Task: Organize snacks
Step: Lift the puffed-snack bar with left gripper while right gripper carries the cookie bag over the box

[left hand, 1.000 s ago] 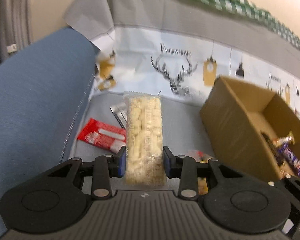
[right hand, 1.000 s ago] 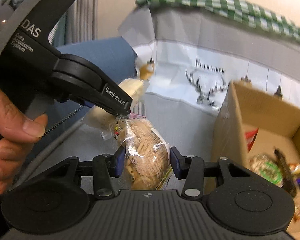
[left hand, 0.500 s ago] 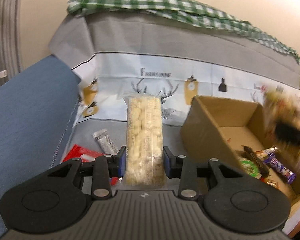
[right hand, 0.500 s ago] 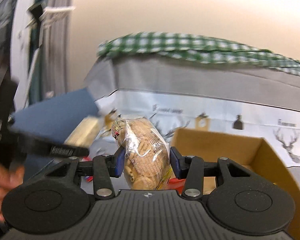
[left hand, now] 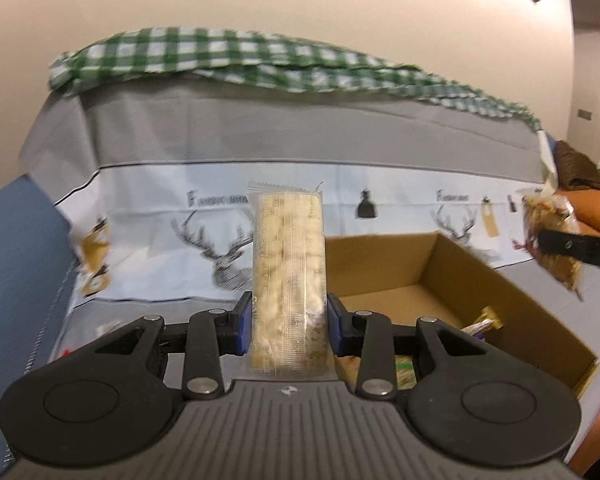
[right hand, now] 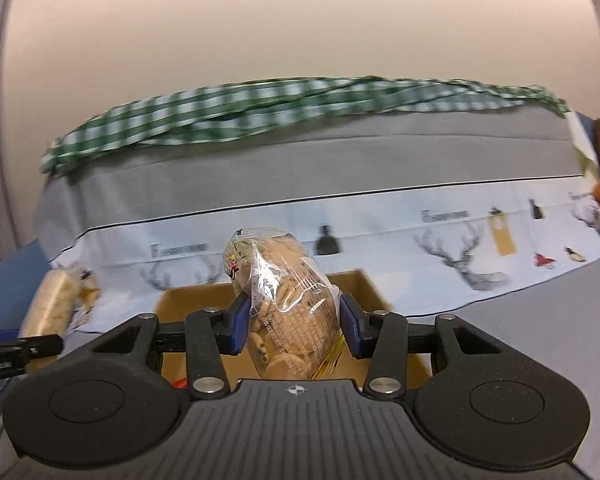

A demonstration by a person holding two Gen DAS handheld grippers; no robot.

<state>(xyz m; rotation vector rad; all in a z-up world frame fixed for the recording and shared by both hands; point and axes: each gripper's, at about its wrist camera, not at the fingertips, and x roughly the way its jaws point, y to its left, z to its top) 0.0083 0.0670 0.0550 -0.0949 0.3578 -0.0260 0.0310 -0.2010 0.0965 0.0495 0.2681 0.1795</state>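
Observation:
My left gripper (left hand: 288, 322) is shut on a long clear pack of pale puffed snacks (left hand: 287, 276) that stands upright between the blue pads. Just right of it lies an open cardboard box (left hand: 460, 280) with a few wrapped sweets (left hand: 482, 324) inside. My right gripper (right hand: 290, 326) is shut on a clear bag of small round biscuits (right hand: 288, 308), held in front of the same cardboard box (right hand: 196, 300). The other gripper with its pale snack pack (right hand: 52, 300) shows at the left edge of the right wrist view, and the biscuit bag (left hand: 550, 236) at the right edge of the left wrist view.
The box sits on a grey sofa seat with a deer-print cloth (left hand: 380, 216) over the backrest. A green checked cloth (left hand: 260, 60) lies along the top. A blue armrest (left hand: 16, 264) rises on the left. An orange cushion (left hand: 596, 212) sits at the far right.
Both grippers rose and swung right towards the box, each still holding its snack. The loose red and silver packs on the seat dropped out of view.

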